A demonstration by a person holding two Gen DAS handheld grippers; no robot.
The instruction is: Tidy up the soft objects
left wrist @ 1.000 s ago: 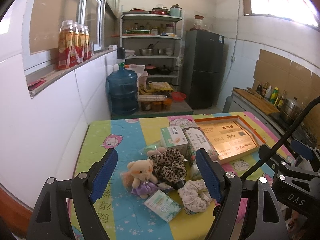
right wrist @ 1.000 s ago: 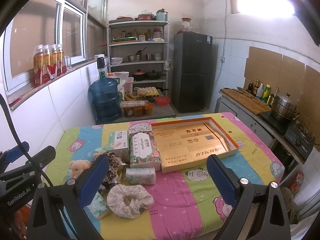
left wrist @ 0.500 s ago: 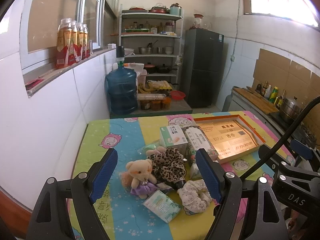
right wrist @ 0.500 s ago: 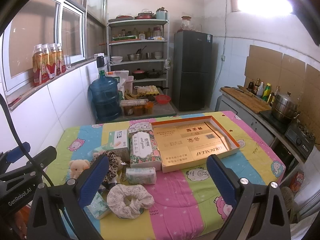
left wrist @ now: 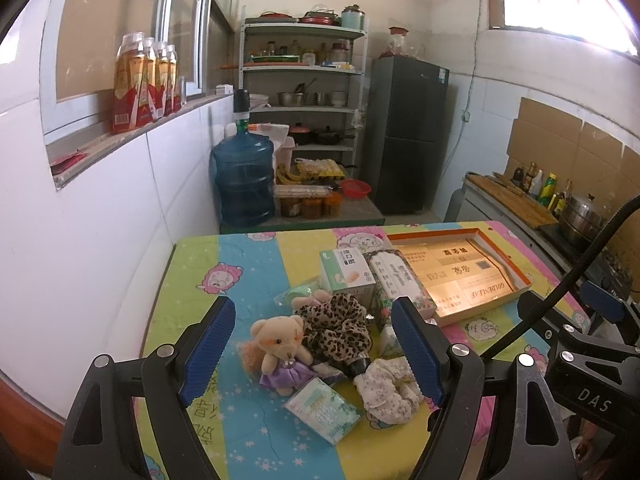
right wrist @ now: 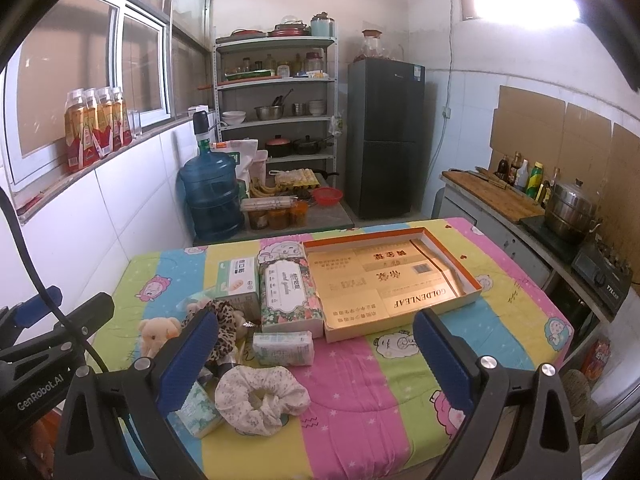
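- Soft objects lie in a loose heap on the near left part of the table [right wrist: 520,320]: a teddy bear [left wrist: 280,350], a leopard scrunchie [left wrist: 338,330], a floral scrunchie [right wrist: 260,398] and small tissue packs [right wrist: 283,348].
- Just beyond the heap stand a green carton [right wrist: 238,284] and a flowered tissue box [right wrist: 289,294]; to their right lies an open gold box [right wrist: 396,280], which I judge to be the likely place for the soft things.
- The left gripper [left wrist: 312,354] hangs above the heap with its jaws wide apart, holding nothing.
- The right gripper [right wrist: 316,360] is also spread wide and empty, above the near edge of the table.
- Nothing has been sorted yet, as far as the layout shows.
- Risk: the bear touches the leopard scrunchie, so a careless pinch could drag both together.
- Risk: the scrunchies are limp and may slip from a shallow grip.
- Risk: the slick tissue packs could skid away, and the nearest one [left wrist: 322,410] lies close to the table's edge.
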